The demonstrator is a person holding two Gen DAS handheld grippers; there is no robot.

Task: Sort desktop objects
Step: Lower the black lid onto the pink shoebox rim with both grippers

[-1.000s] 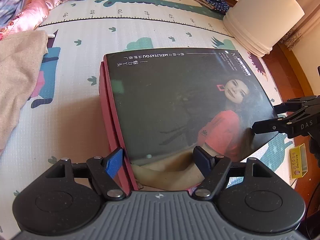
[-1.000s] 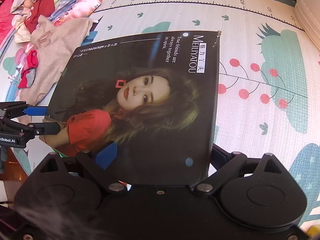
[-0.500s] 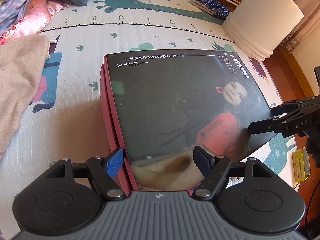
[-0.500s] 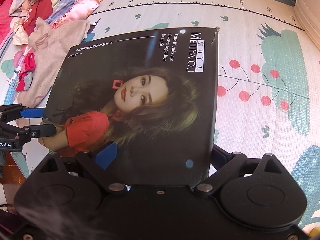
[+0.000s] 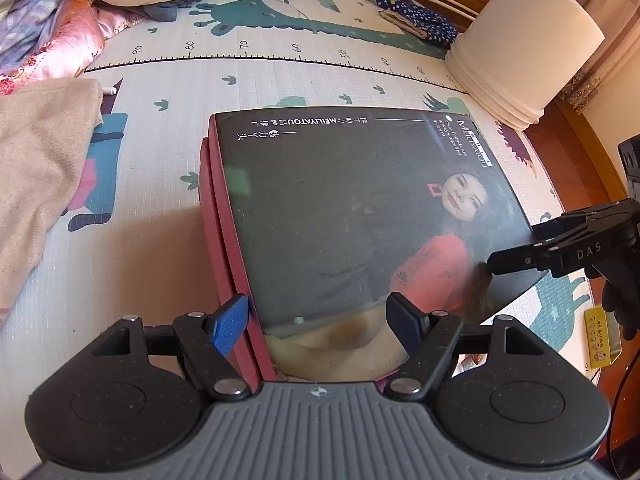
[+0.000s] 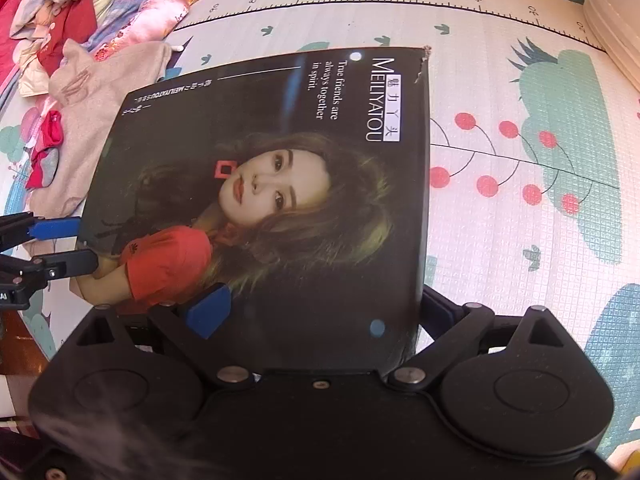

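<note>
A flat box with a black lid showing a woman in red and red sides is held over the play mat. My left gripper grips its near edge, one finger on the red side, the other on the lid. My right gripper is shut on the opposite edge of the same box. Each gripper shows in the other's view, the right one at the box's right edge, the left one at its left edge.
A beige sweater lies left of the box. A white bucket stands at the back right. Piled clothes lie at the far left. A small yellow packet lies on the wood floor at the mat's right edge.
The box and both grippers have drifted slightly away from the far edge of the mat, with more of the mat showing beyond the box. Both grips are unchanged.
</note>
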